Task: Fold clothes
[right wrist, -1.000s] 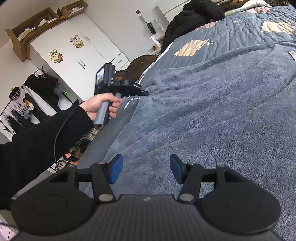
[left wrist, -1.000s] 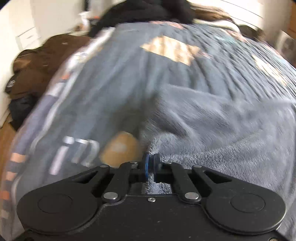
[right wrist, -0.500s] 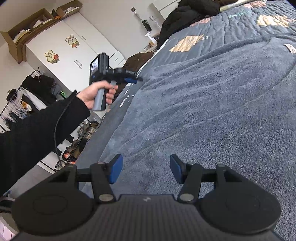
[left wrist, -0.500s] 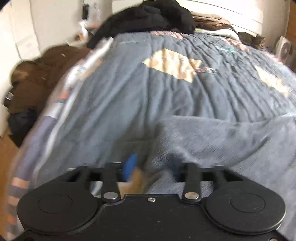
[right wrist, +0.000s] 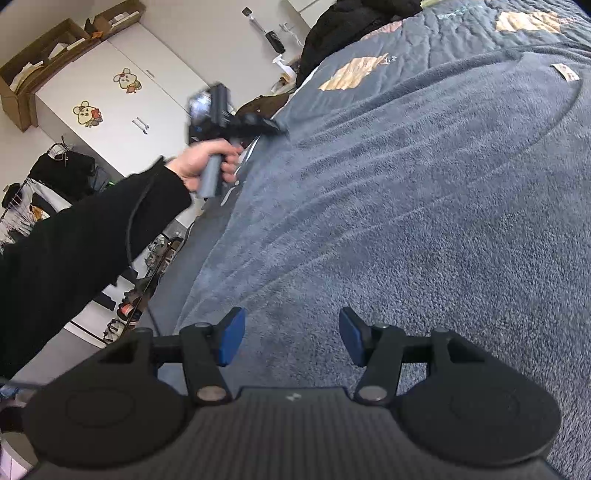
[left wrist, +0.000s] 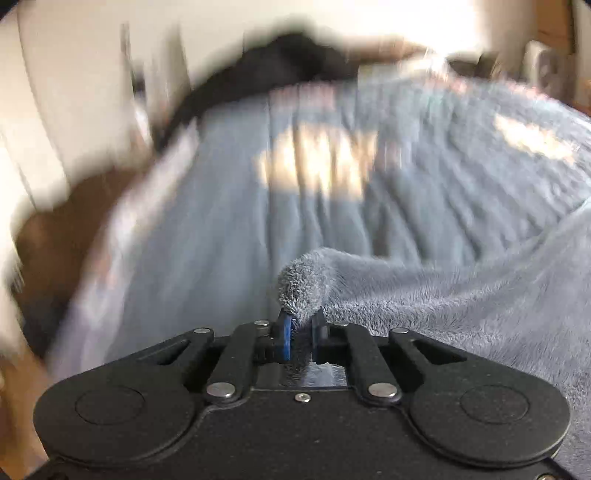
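Bed [right wrist: 436, 48] first: quilted blue-grey cover with tan patches, flat and broad. Over it my fleece garment [right wrist: 424, 221], grey-blue, plush short pile, spread wide with shallow creases, a small white label near its far edge. White cabinet [right wrist: 122, 110] with two cartoon mouse stickers stands left of the bed; open cardboard boxes [right wrist: 44, 62] on top hold papers. Black clothes pile [right wrist: 354, 26] at the bed's far end. My left claw [left wrist: 300, 334] is closing on a bunched, rounded tuft of the fleece's edge, fabric pinched between the blue pads [left wrist: 285, 338] and lifted just off the cover; left wrist view is motion-blurred. My right claw [right wrist: 291, 338] hangs released, pads apart, just above the fleece, nothing between them.
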Tool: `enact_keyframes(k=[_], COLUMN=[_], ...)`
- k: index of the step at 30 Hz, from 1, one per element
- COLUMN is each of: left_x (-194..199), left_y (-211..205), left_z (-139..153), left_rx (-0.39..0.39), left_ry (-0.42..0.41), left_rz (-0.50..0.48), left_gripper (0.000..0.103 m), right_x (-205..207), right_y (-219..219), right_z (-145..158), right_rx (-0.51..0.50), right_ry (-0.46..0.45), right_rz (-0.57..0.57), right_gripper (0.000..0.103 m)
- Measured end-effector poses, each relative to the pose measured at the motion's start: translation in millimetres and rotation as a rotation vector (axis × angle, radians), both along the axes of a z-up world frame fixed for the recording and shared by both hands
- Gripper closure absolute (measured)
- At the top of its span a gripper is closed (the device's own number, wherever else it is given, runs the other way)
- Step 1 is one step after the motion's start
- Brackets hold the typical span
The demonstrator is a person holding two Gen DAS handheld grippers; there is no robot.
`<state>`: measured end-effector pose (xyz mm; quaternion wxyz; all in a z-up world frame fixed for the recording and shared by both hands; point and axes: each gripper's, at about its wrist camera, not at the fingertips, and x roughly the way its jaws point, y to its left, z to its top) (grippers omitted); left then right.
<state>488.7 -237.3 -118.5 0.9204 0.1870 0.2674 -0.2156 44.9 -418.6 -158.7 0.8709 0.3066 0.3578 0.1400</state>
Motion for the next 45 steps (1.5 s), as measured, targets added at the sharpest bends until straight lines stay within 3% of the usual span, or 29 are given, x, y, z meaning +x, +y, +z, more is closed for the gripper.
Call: enact_keyframes(k=[1, 4, 6, 10, 13, 15, 20, 22, 23, 24, 26, 30, 34, 35, 37, 39, 41, 43, 45], left_x=[-6, -11, -2, 16, 31, 45, 59, 56, 49, 42, 26, -7, -4, 2, 13, 31, 34, 27, 6], left_y=[0, -6, -1, 13, 38, 43, 32, 28, 27, 24, 15, 1, 11, 11, 13, 13, 13, 18, 25], left_z=[9, 12, 7, -3, 6, 4, -40, -55, -57, -58, -58, -48, -22, -16, -5, -4, -4, -5, -6], left_rx=[0.011, 0.1, 0.094, 0.066, -0.078, -0.153, -0.11, -0.098, -0.095, -0.087, -0.048, 0.072, 0.043, 0.047, 0.053, 0.048, 0.046, 0.021, 0.005], left_ry=[-0.071, -0.167, -0.085, 0.067, 0.113, 0.209, 0.345, 0.355, 0.327, 0.302, 0.263, 0.101, -0.022, -0.053, -0.093, -0.02, 0.003, 0.062, 0.107], left_rz=[-0.015, -0.016, 0.02, 0.103, 0.211, 0.232, 0.272, 0.256, 0.227, 0.194, 0.116, 0.028, 0.115, 0.145, 0.201, 0.228, 0.243, 0.227, 0.173], left_gripper=[0.093, 0.086, 0.056, 0.046, 0.046, 0.046, 0.046, 0.046, 0.054, 0.075, 0.09, 0.096, 0.098, 0.103, 0.103, 0.103, 0.102, 0.094, 0.065], right_x=[-1, -3, -3, -5, -6, -6, -5, -5, -5, -4, -3, -3, -4, -5, -5, -5, -4, -3, -3], right_y=[1, 2, 4, 3, 1, 0, 0, 0, 0, 0, -1, -2, 1, 1, 0, -1, -3, -6, -8], right_z=[0, 2, 1, -1, -5, -5, -5, -4, -4, -4, -5, -4, -2, -1, -1, -2, -1, -1, -1], right_rx=[-0.001, 0.006, 0.005, 0.004, 0.007, 0.008, 0.006, 0.006, 0.007, 0.008, 0.009, 0.008, 0.007, 0.005, 0.004, 0.007, 0.011, 0.015, 0.014], right_ry=[-0.002, -0.01, -0.009, -0.006, -0.004, -0.002, 0.005, 0.009, 0.013, 0.017, 0.023, 0.02, 0.014, 0.013, 0.012, 0.014, 0.015, 0.015, 0.014], right_rz=[0.002, 0.007, 0.015, 0.018, 0.011, 0.008, 0.007, 0.006, 0.004, 0.001, -0.003, -0.007, 0.0, 0.002, 0.004, 0.0, -0.005, -0.01, -0.016], right_gripper=[0.048, 0.048, 0.048, 0.048, 0.048, 0.048, 0.048, 0.048, 0.048, 0.048, 0.048, 0.048, 0.048, 0.048, 0.048, 0.048, 0.048, 0.048, 0.048])
